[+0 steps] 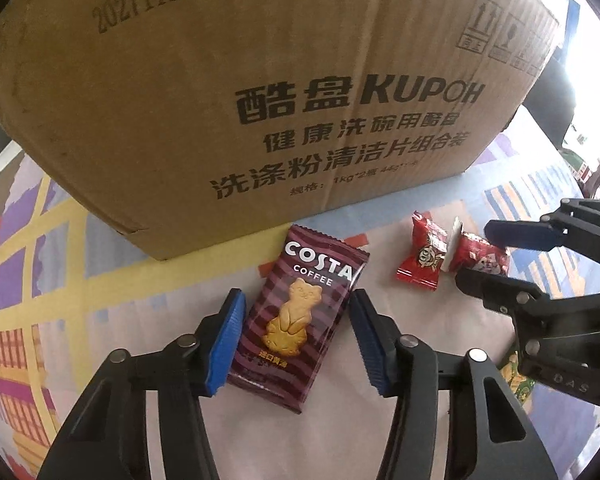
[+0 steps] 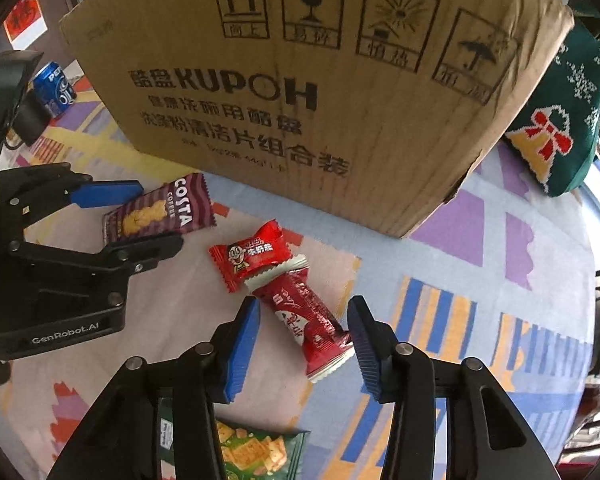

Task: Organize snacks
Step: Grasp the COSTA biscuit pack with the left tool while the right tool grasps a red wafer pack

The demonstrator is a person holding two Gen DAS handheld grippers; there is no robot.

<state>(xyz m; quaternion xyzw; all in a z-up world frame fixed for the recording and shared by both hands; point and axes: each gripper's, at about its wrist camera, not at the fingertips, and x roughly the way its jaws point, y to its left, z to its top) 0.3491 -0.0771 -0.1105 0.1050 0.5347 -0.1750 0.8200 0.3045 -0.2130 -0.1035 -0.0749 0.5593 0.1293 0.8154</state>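
Patterned tablecloth [image 2: 520, 240], brown cardboard box [image 2: 300, 92] at rear. No snack lifted yet. Left gripper [image 1: 298, 344] spread astride maroon Costa biscuit packet [image 1: 300, 320], pads not pressing. Right gripper [image 2: 306, 340] spread astride red candy wrapper [image 2: 312, 316]; green cracker pkt [image 2: 256, 452] left.

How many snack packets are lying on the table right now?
4: a Costa biscuit packet between the left fingers, a red candy partly over a red wrapped bar, and a green cracker packet at the near edge. More may be hidden.
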